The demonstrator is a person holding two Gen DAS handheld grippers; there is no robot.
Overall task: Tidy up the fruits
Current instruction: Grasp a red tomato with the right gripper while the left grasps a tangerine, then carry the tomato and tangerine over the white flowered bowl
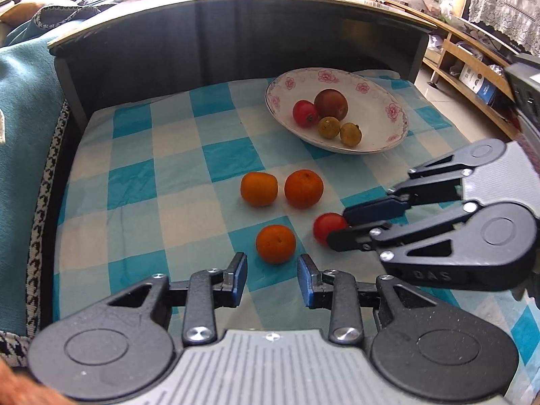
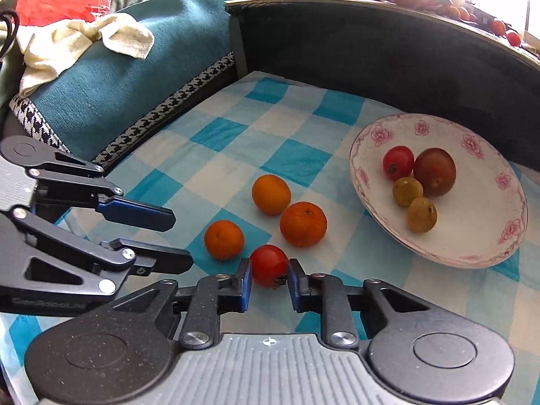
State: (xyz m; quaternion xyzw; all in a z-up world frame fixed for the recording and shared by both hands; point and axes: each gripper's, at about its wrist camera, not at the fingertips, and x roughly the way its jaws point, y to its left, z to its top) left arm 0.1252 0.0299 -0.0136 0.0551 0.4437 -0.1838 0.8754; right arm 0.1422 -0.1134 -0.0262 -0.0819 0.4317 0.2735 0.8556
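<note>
1. Now we have the right gripper (image 2: 269, 281) closed on the small red fruit (image 2: 269, 265), which sits on the checked cloth (image 2: 216, 155) near us.
2. Our left gripper (image 1: 272, 278) stands partly open and empty, just short of the nearest orange (image 1: 275, 243).
3. Next (we judge) comes a lift to the bowl (image 2: 371, 172), far right.

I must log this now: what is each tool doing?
Left tool: open, holding nothing; an orange sits just ahead.
Right tool: closed on the small red fruit.
</note>
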